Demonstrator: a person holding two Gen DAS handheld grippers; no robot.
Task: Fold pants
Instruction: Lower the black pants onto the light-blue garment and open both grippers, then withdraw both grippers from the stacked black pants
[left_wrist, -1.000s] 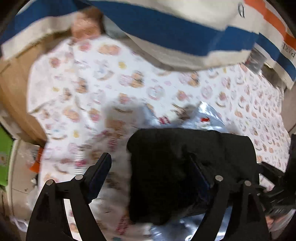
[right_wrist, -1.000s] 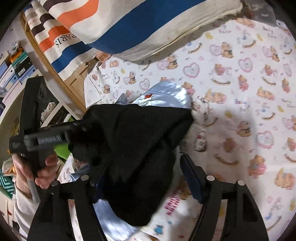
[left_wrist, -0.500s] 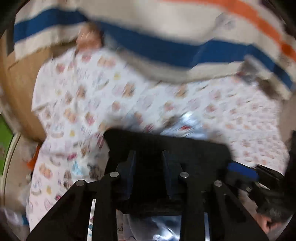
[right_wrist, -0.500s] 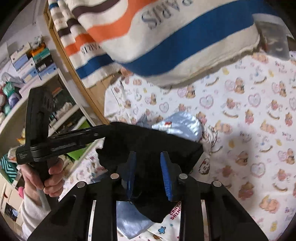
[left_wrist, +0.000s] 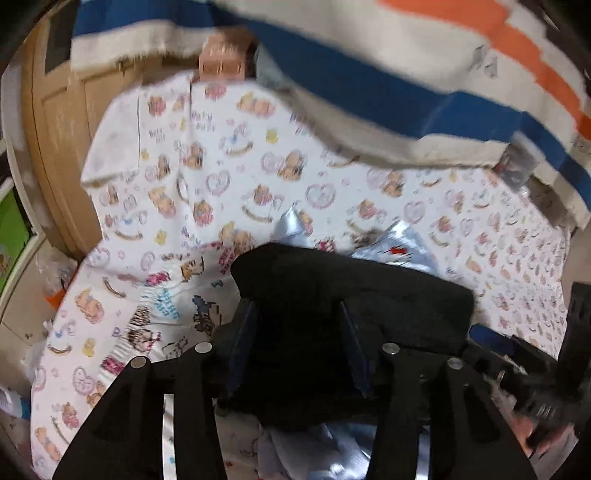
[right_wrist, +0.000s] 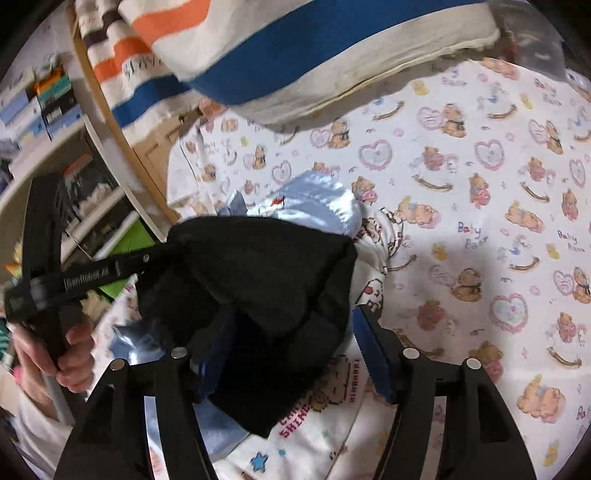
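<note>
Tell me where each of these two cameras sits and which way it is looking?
Left wrist view: sits on the left tool, looking along its two fingers at the black pants on the bear-print sheet; the other tool's handle shows at the right edge.
Right wrist view: sits on the right tool, looking along its open fingers at the pants; the left hand shows at the left, gripping its tool.
Shared: pants, sheet, striped cushion, shiny blue cloth.
</note>
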